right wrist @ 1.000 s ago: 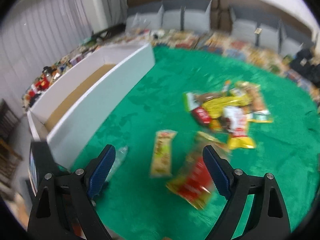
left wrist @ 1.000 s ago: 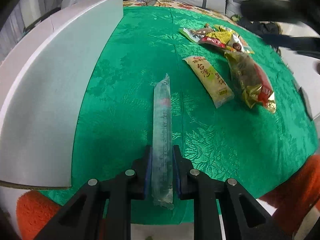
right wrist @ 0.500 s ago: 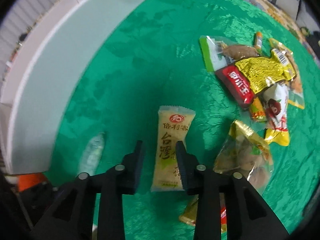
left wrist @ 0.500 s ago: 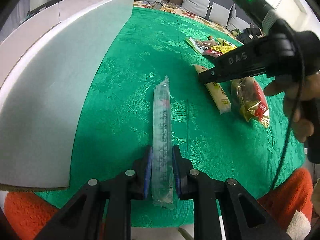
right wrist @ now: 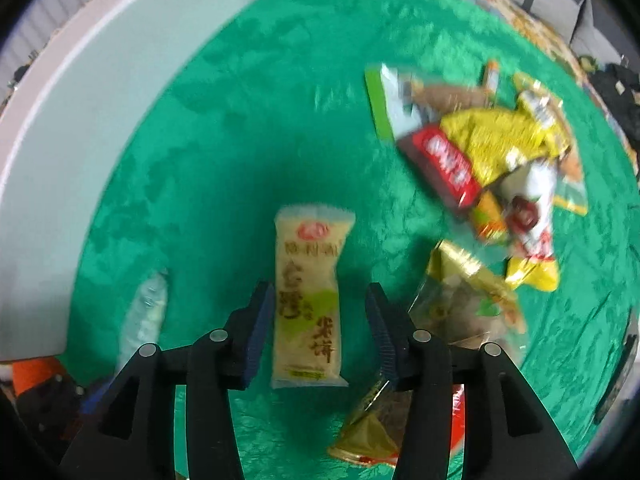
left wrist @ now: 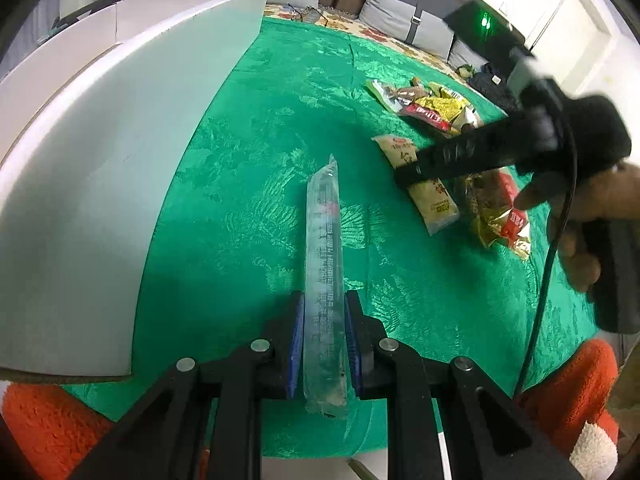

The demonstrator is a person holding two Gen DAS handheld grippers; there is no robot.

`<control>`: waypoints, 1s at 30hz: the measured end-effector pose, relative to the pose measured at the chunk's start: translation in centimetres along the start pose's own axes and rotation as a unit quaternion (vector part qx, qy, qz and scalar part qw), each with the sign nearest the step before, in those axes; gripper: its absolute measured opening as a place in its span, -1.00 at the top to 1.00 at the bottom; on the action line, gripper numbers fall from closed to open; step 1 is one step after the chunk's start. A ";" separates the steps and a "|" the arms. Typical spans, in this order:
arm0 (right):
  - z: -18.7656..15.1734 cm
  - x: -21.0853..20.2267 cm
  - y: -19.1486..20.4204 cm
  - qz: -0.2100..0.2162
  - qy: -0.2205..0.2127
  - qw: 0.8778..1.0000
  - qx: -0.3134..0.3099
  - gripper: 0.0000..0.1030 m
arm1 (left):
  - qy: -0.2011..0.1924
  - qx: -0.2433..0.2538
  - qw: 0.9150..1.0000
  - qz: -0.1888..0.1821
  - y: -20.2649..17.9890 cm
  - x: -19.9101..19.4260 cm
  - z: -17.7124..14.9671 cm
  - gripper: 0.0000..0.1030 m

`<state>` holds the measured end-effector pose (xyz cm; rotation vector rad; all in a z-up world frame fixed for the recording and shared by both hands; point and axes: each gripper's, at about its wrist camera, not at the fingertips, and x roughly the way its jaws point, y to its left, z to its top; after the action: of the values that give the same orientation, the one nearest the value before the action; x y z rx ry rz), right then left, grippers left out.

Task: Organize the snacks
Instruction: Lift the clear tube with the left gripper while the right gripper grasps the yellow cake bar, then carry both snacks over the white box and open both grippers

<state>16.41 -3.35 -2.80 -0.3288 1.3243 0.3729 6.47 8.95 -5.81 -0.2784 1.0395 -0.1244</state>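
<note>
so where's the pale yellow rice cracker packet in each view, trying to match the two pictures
Left wrist view: the pale yellow rice cracker packet lies right of centre on the green tablecloth, partly hidden by the right gripper.
Right wrist view: it lies at lower centre, between the right gripper's open fingers, which do not touch it.
Shared landmark: the long clear packet, centre in the left view, lower left in the right.

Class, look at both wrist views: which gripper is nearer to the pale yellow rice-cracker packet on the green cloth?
Right. The right gripper straddles the pale yellow packet, jaws open around it. The left gripper sits well aside, shut on the clear tube snack.
</note>
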 end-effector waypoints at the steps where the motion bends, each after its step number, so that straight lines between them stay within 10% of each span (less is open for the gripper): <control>1: -0.2 0.1 0.2 -0.005 -0.002 1.000 -0.013 0.39 | -0.003 -0.001 1.000 -0.003 0.0 -0.1 0.0 0.64; 11: 0.1 -8.6 -0.7 0.052 -0.094 0.994 0.016 0.61 | -0.056 -0.053 0.992 -0.100 0.0 -6.8 1.7 0.64; 19: 3.6 -14.4 2.2 0.085 -0.176 0.981 0.008 0.61 | -0.033 -0.038 0.998 -0.037 0.6 -3.9 3.5 0.65; 30: 1.2 -20.1 3.2 0.141 -0.217 0.965 0.029 0.61 | -0.129 -0.096 0.980 -0.114 3.8 -14.4 6.6 0.65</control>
<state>11.96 -1.50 17.00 -0.0013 0.9460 0.6058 4.80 17.03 8.21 -0.5743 0.7588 -0.1906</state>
